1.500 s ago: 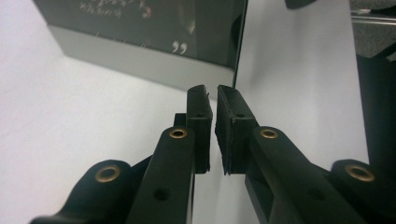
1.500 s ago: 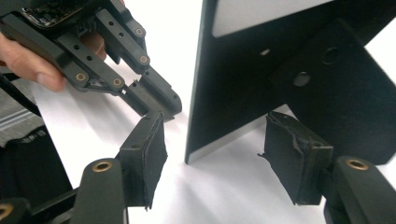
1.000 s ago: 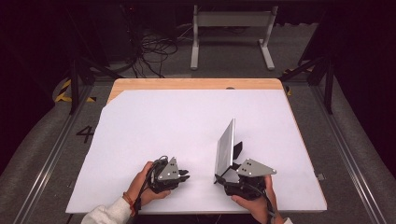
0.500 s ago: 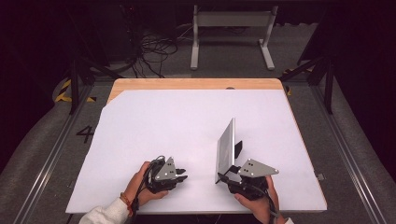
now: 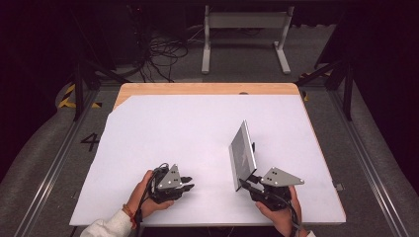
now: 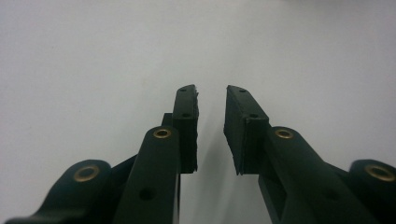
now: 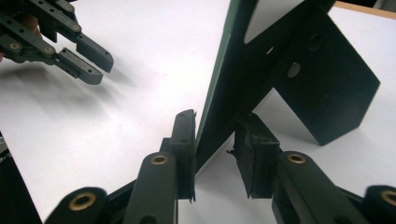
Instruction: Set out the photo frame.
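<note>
The table [image 5: 207, 89] shows bare, light wood along its far edge; a smooth, matt white sheet [image 5: 188, 133] (paper or thin board, hard to tell) covers the rest. The panel [image 5: 241, 154] has a pale grey face with a dull sheen, and its back [image 7: 322, 88] is matt black with drilled holes. Both grippers look like matt black plastic: the left [image 6: 210, 109] carries brass-coloured bushings and rough-edged pads [image 6: 236, 126], and so does the right [image 7: 215, 140]. The floor [image 5: 44, 148] is grey, carpet-like.
</note>
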The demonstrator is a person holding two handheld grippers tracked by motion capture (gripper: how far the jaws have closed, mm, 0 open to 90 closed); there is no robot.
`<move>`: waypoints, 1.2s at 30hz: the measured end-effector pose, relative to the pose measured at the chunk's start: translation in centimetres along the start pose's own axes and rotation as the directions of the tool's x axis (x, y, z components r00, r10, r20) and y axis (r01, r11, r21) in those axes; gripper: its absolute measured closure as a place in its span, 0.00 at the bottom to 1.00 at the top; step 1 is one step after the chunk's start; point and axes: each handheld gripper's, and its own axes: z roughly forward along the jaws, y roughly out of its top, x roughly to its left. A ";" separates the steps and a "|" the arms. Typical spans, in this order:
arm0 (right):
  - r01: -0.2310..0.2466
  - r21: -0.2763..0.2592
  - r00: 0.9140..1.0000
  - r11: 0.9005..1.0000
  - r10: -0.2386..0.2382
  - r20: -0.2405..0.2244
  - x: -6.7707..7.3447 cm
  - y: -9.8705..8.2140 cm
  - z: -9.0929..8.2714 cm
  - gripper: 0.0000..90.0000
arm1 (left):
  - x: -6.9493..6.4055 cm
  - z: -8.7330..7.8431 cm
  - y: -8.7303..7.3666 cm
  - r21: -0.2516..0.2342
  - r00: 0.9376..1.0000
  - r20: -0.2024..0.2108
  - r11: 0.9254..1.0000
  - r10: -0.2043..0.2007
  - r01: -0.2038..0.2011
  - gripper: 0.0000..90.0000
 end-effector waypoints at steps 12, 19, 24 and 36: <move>-0.028 -0.005 0.999 1.000 0.028 0.025 -1.5 -0.2 -0.4 0.83 | 0.0 0.3 0.2 0.008 1.000 -0.005 1.000 0.006 -0.006 0.76; -0.055 -0.029 0.997 0.998 0.056 0.061 -1.8 -0.1 -0.1 0.66 | 0.1 0.4 0.3 0.006 1.000 -0.017 1.000 -0.001 0.001 0.69; -0.067 -0.055 0.998 0.996 0.068 0.005 -2.2 0.0 0.3 0.78 | 0.2 0.5 0.4 0.005 1.000 -0.025 1.000 -0.010 0.010 0.63; -0.102 -0.074 0.992 0.992 0.096 -0.088 -3.1 -0.1 0.6 0.94 | 0.2 1.0 0.5 0.021 0.999 -0.025 0.999 -0.026 0.027 0.56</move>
